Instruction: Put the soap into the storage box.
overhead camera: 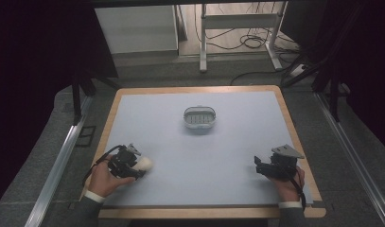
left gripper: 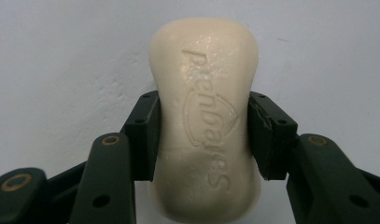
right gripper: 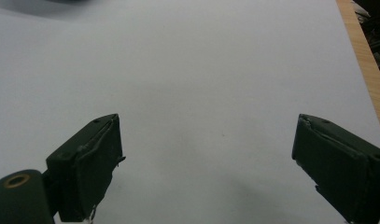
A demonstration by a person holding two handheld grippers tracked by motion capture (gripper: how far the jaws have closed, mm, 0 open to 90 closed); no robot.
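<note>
A cream bar of soap [left gripper: 204, 121] with raised lettering is clamped between the two black jaws of my left gripper [left gripper: 204, 135], whose pads press its narrow waist. From above, the soap [overhead camera: 144, 164] pokes out of the left gripper [overhead camera: 138, 166] near the table's front left. A grey oval soap dish [overhead camera: 199, 117] with a slotted floor sits empty at the middle of the table, well ahead of both grippers. My right gripper [overhead camera: 257, 165] rests near the front right; in its own view the right gripper [right gripper: 206, 163] stands open over bare table with nothing between its jaws.
The table has a pale blue-grey top [overhead camera: 228, 142] with a wooden rim [overhead camera: 294, 137]. Dark carpet lies around it, with metal rails [overhead camera: 62, 151] at either side. Beyond the far edge stand a white frame [overhead camera: 204, 38] and loose cables [overhead camera: 251, 42].
</note>
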